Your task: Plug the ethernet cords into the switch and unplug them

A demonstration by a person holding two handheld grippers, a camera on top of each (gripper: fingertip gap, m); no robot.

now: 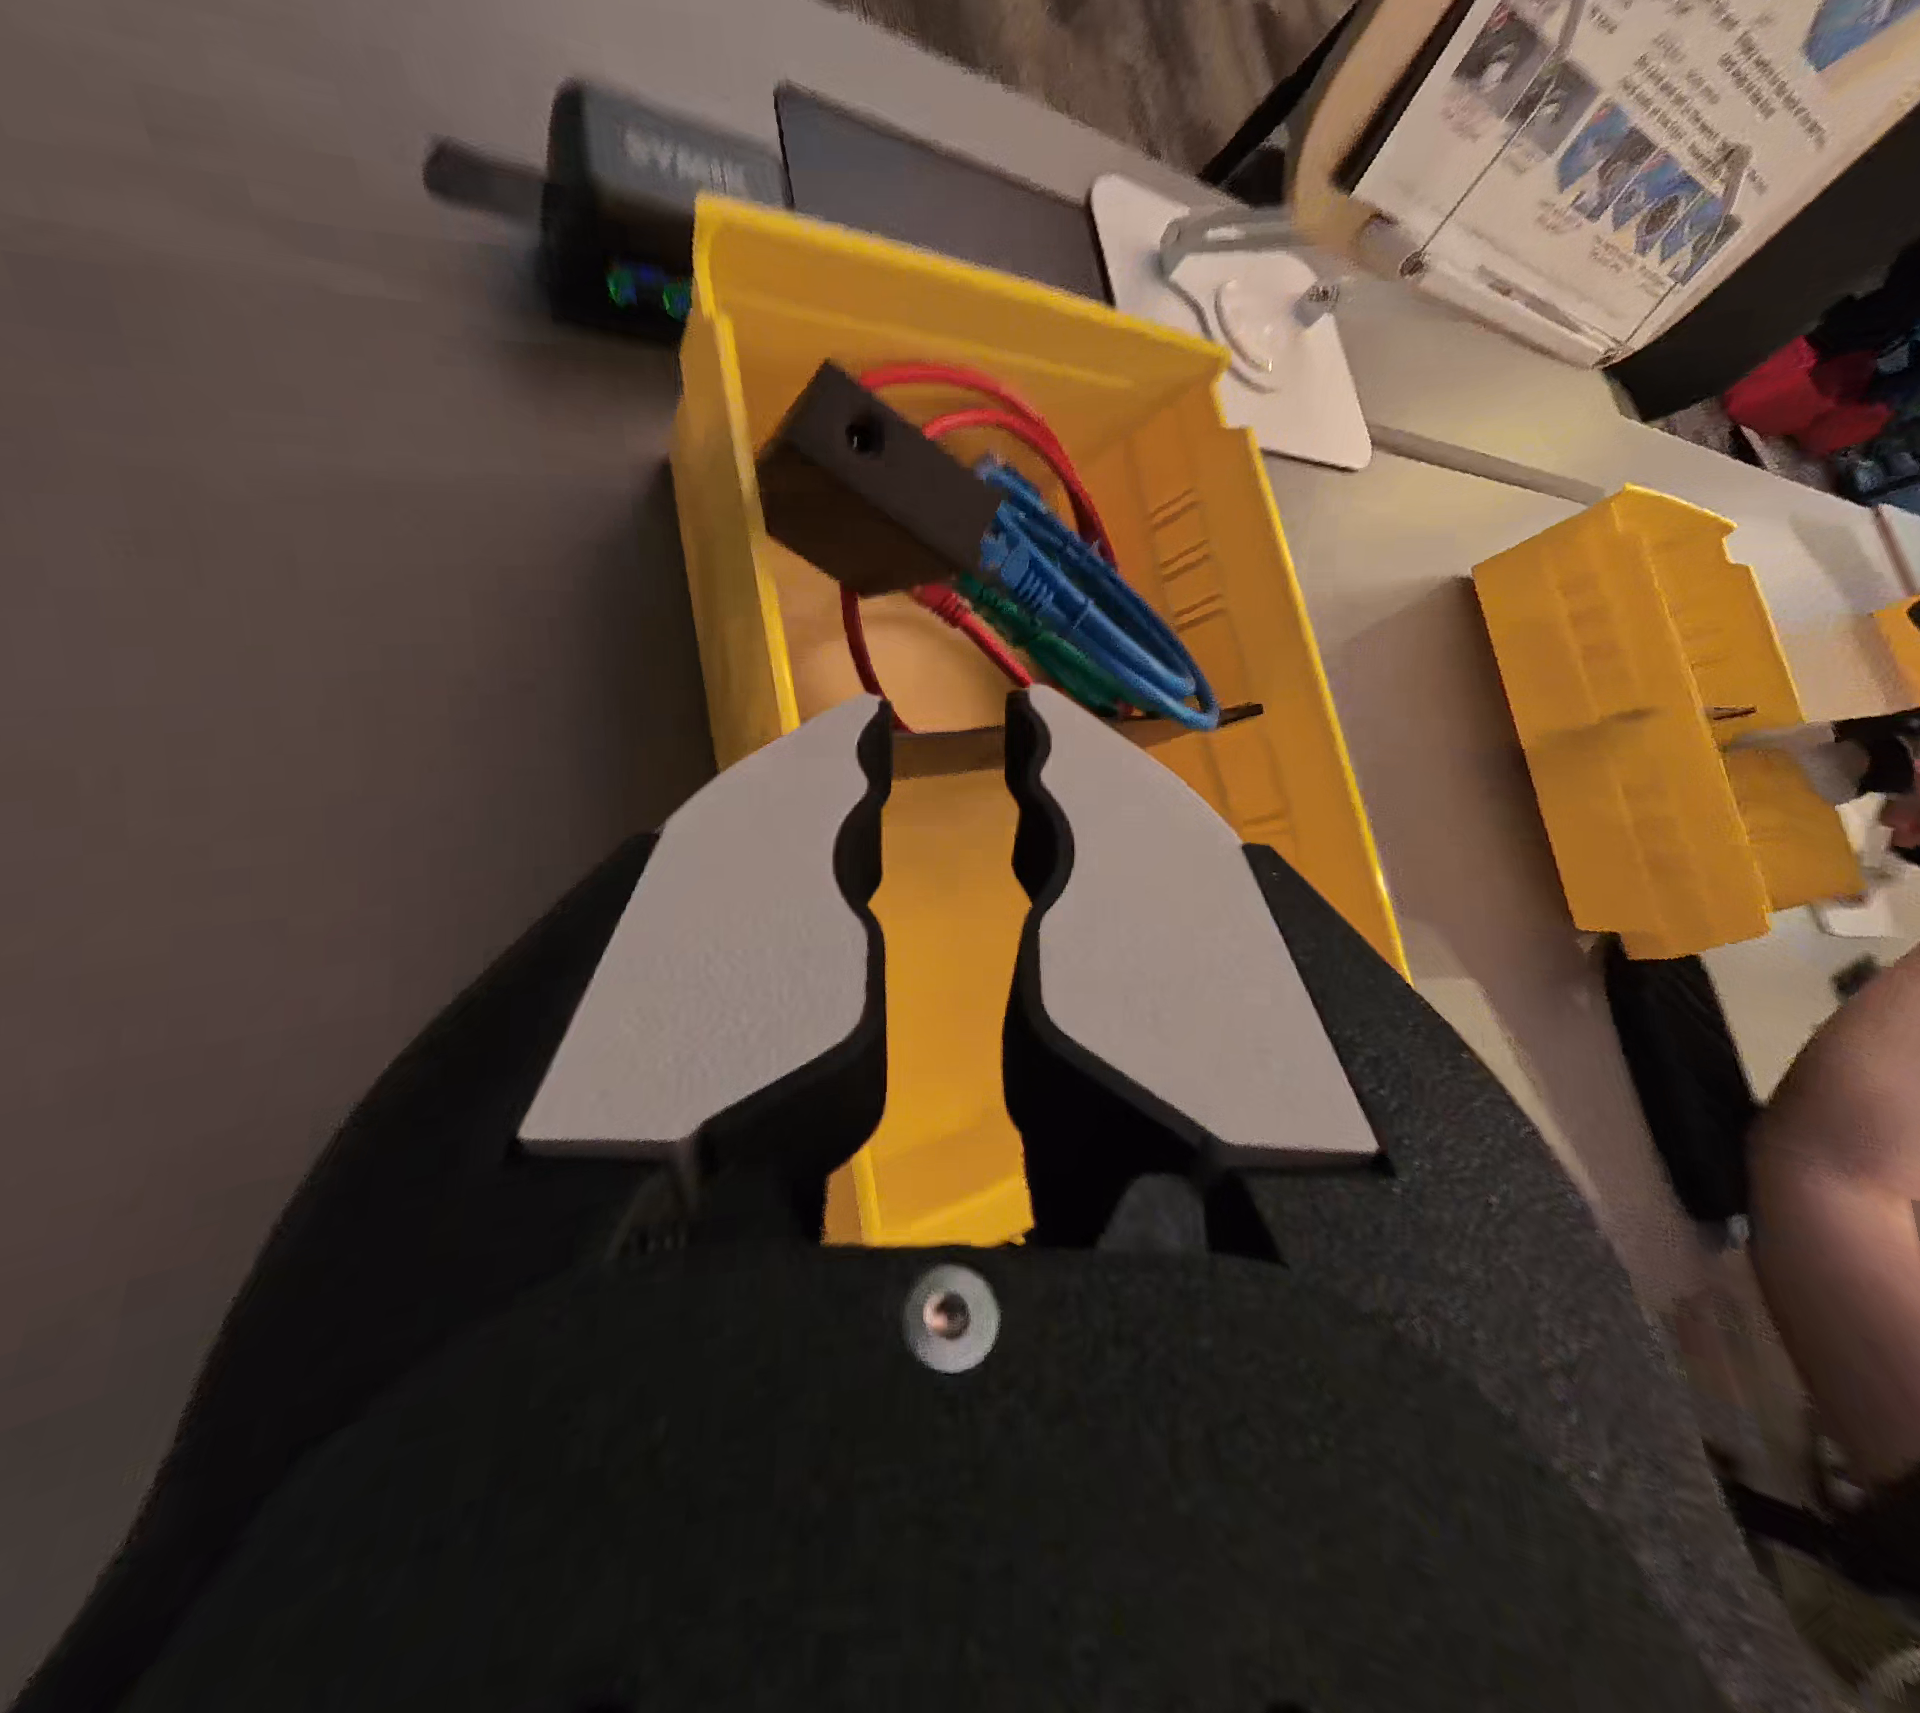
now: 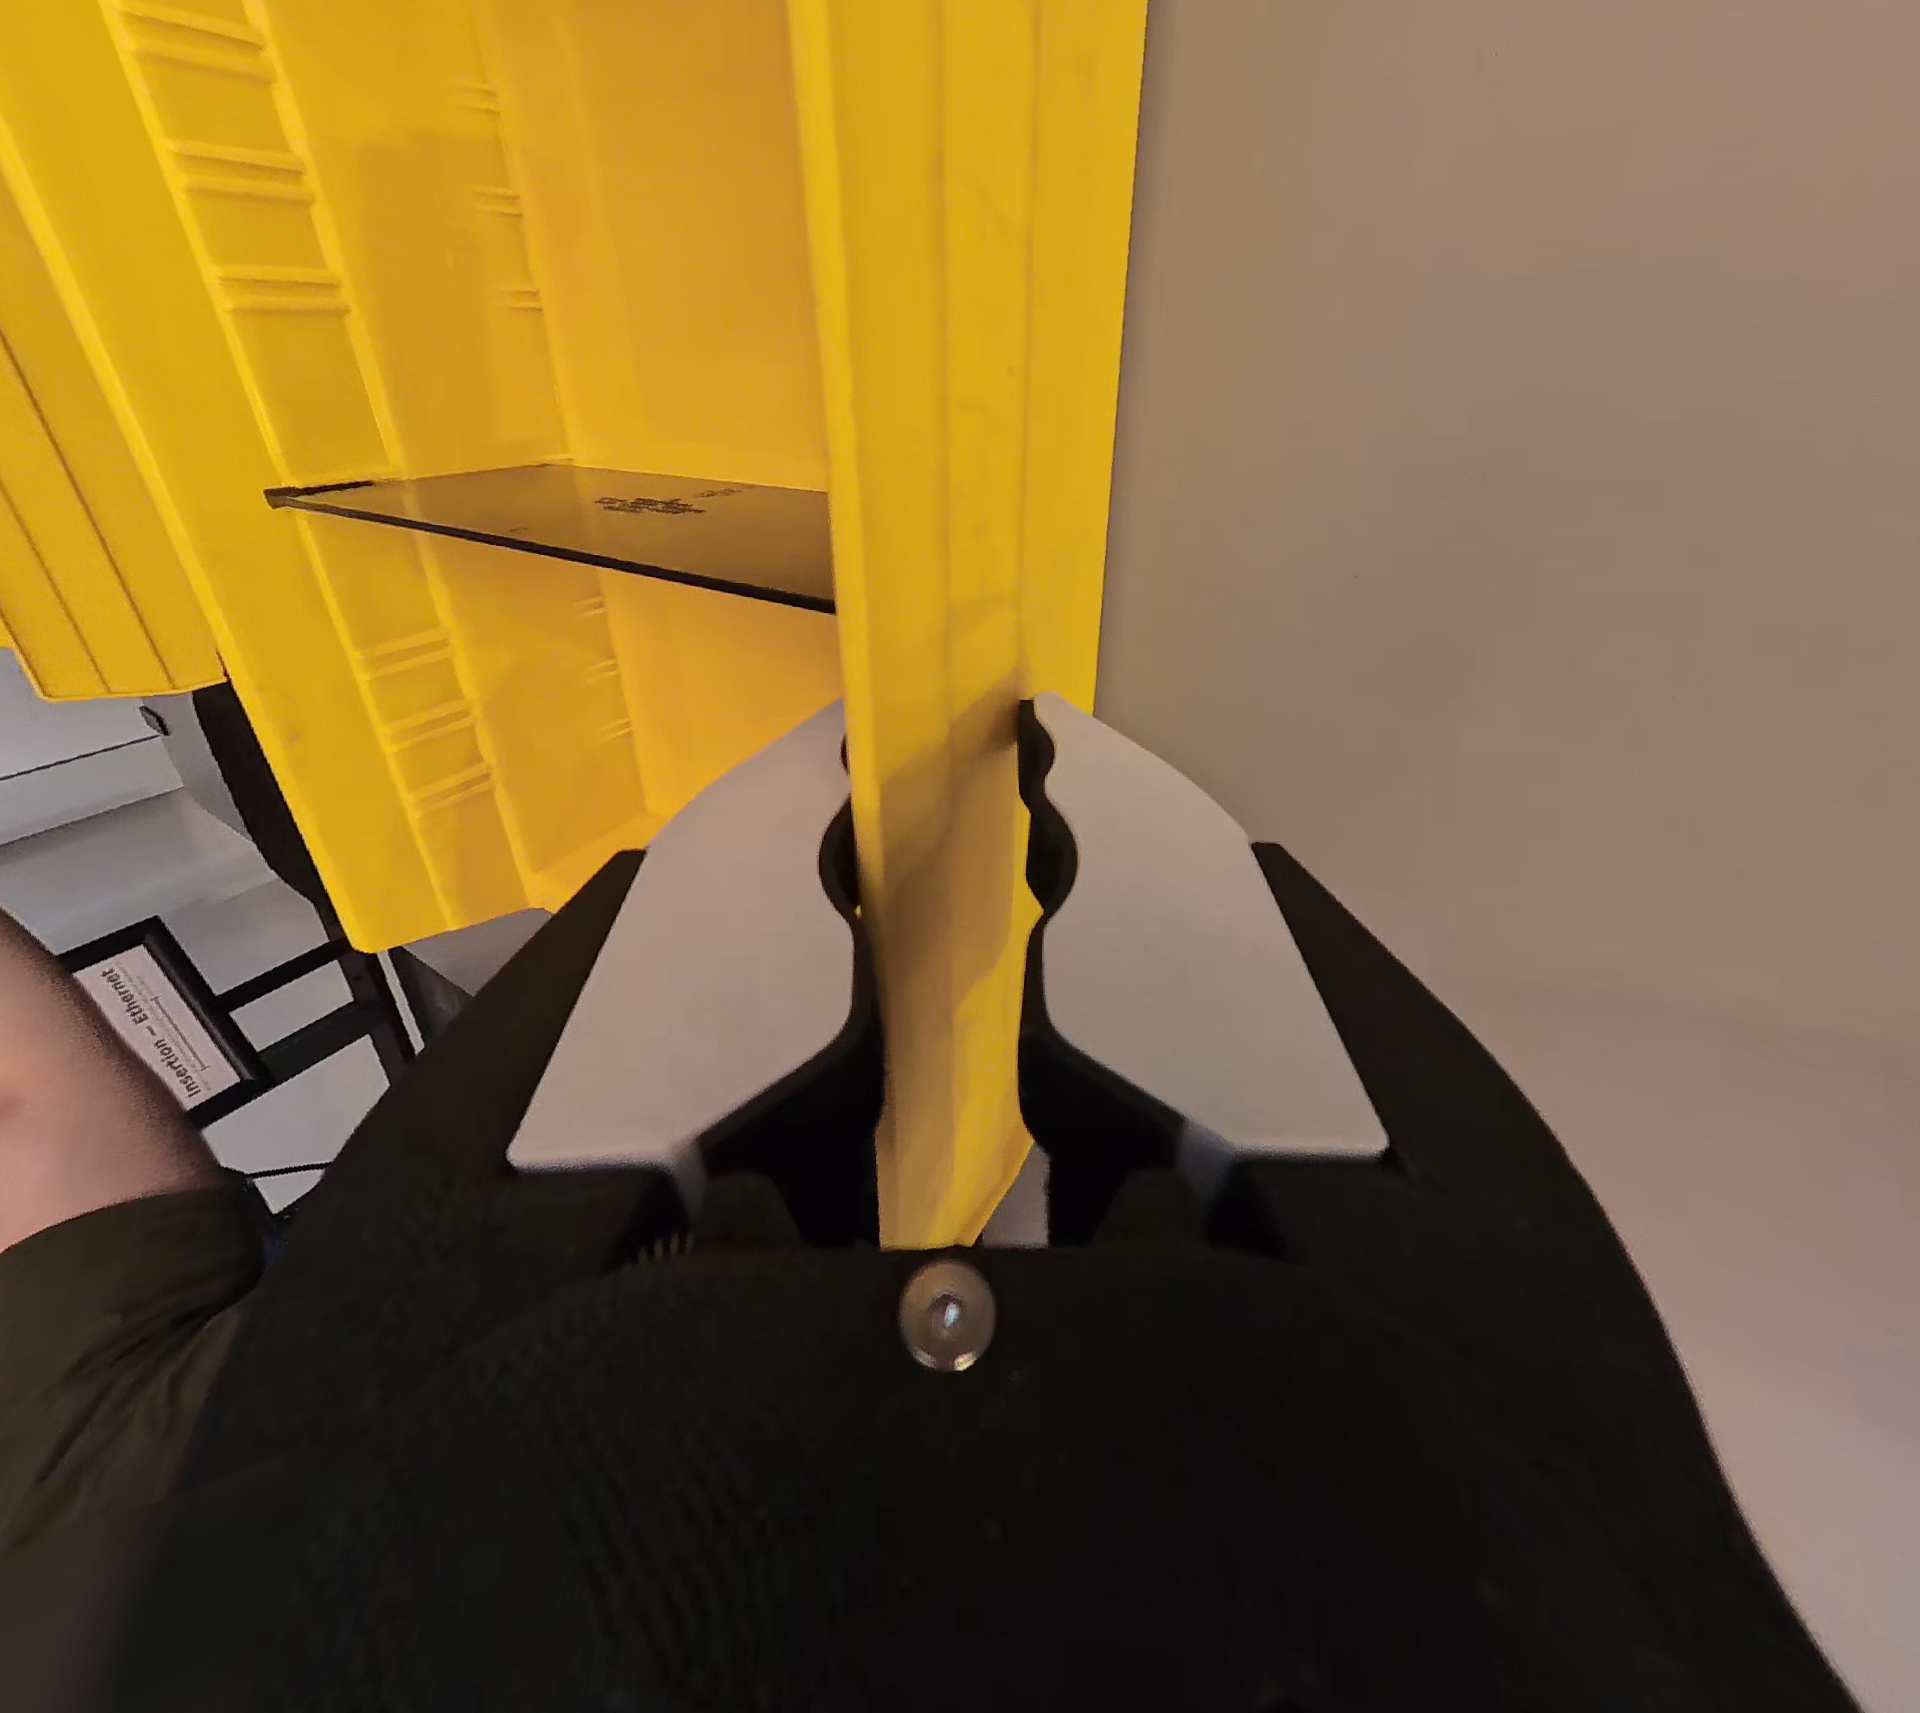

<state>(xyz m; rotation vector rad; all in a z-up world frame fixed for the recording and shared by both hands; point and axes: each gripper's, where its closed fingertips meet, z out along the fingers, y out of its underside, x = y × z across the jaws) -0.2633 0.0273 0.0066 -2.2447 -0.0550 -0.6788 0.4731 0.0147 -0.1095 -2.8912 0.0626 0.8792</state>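
A black switch (image 1: 873, 489) lies in a yellow bin (image 1: 1226, 541) with blue cords (image 1: 1091, 614), a red cord (image 1: 997, 406) and a green cord (image 1: 1039, 655) at its ports. My left gripper (image 1: 945, 713) is shut on this bin's near wall. A second yellow bin (image 1: 1621, 728) is at the right, with the right gripper (image 1: 1870, 754) at its edge. In the right wrist view my right gripper (image 2: 935, 713) is shut on that bin's side wall (image 2: 956, 416). That bin (image 2: 644, 209) holds only a black divider (image 2: 582, 520).
On the grey table (image 1: 260, 520) behind the bin are a black device with green lights (image 1: 623, 219), a dark flat pad (image 1: 914, 177) and a white stand base (image 1: 1247, 333) under a printed board (image 1: 1621, 53). A person's arm (image 1: 1849, 1196) is at the right. The tips of one gripper are about 75 cm away from the tips of the other. The black switch (image 1: 873, 489) lies around 7 cm away from my left fingertips.
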